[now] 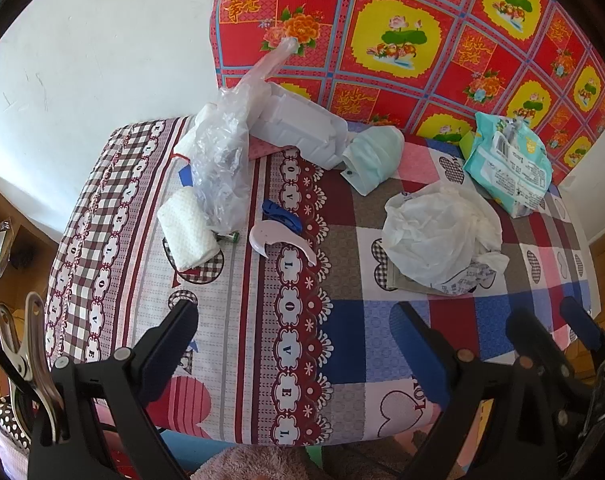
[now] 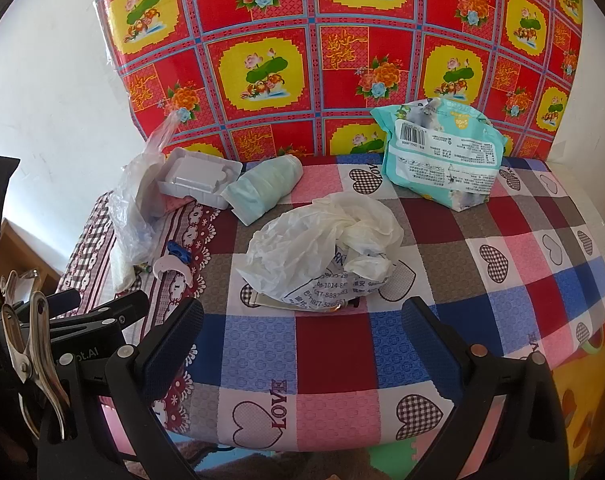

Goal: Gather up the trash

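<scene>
A crumpled white plastic bag (image 1: 438, 232) (image 2: 322, 240) lies mid-table on a printed paper. Behind it are a teal wipes packet (image 1: 506, 168) (image 2: 442, 152), a rolled pale green pad (image 1: 374, 156) (image 2: 266, 188) and a white plastic tray (image 1: 302, 128) (image 2: 198, 176). A clear plastic bag (image 1: 222, 160) (image 2: 136, 208) slumps at the left by a folded white tissue (image 1: 186, 232). Close by are a blue clip (image 1: 280, 214) and a curved white plastic piece (image 1: 278, 240). My left gripper (image 1: 294, 340) and right gripper (image 2: 302, 332) hover open and empty over the near edge.
The table (image 2: 334, 344) wears a patchwork heart cloth. A red floral sheet (image 2: 342, 60) stands against the white wall behind it. Wooden shelving (image 1: 6, 248) sits low on the left. The right gripper's fingers (image 1: 530, 332) show beside the left one.
</scene>
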`<state>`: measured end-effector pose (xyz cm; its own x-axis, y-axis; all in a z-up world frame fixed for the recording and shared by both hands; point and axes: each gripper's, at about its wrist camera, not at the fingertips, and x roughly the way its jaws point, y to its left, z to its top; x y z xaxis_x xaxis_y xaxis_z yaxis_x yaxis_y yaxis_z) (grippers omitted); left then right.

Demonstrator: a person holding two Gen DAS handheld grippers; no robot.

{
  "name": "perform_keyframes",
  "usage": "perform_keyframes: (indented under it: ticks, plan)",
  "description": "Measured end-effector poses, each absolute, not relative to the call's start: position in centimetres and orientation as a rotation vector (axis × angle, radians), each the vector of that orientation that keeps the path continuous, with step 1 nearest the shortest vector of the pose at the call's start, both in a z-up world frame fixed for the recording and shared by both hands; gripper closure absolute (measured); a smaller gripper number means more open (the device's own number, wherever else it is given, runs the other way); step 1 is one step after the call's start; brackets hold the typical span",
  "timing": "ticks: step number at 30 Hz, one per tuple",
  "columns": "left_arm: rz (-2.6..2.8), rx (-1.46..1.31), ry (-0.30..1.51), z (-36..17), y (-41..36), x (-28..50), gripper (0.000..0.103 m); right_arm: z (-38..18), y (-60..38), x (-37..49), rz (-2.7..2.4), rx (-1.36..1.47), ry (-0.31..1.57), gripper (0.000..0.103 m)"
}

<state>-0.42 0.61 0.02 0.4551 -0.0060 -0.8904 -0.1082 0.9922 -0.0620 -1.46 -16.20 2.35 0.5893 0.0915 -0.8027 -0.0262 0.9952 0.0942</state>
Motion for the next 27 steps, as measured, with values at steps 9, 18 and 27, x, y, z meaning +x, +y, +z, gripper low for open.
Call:
perform_keyframes:
  ticks: [9,18,27]
  plan:
    - [0.045,-0.097,1.098,-0.1,1.3,-0.1,0.004,2.4,-16.1,-1.9,0.054,0.090,0.938,0.001]
    - [0.018,-0.091,1.102,-0.2,2.1,-0.1,0.004,2.4,-15.2,-2.3,0.039,0.095,0.935,0.001]
    - [0.026,-0.112,1.111,-0.3,3.0,0.3,0.004,2.6,-14.8,-2.7,0.027,0.098,0.936,0.001]
